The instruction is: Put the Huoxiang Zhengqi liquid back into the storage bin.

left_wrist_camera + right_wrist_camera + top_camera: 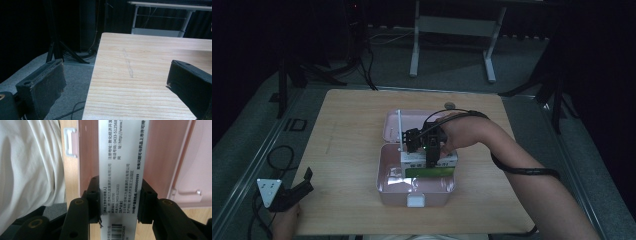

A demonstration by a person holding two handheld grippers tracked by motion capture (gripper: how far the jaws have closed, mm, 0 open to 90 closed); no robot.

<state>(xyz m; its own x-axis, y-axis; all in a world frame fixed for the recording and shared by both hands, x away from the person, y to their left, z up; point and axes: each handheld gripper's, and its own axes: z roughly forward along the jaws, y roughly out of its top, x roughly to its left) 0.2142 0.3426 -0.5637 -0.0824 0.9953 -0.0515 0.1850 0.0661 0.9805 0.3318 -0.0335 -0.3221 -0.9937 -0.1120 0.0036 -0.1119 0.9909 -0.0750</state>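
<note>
Right claw (430,150): closed on a white medicine carton (429,160), one jaw pressed flat against each long side. In the right gripper view the carton (121,170) runs straight out from between the jaws, its printed face with black text and a barcode turned to the camera. The carton sits in the pink plastic box (384,175), inside the tray half; the pink tray walls (86,152) lie on both sides of the jaws. Ahead of the claw, at the tray's rim, is the white latch (68,142), and beyond that pale cloth (30,170) on the person's side. In the high view a green strip (428,173) shows on the carton's face just on the person's side of the claw. The open lid (393,127) lies flat behind the claw, hinged to the tray.

Left claw (294,192): open, holding nothing, jaws well apart. It hovers at the near-left corner of the bench (352,130), well apart from the box. In the left gripper view, bare wood of the bench (150,57) lies between and ahead of the jaws, and grey floor (75,75) is under the left-hand jaw.
</note>
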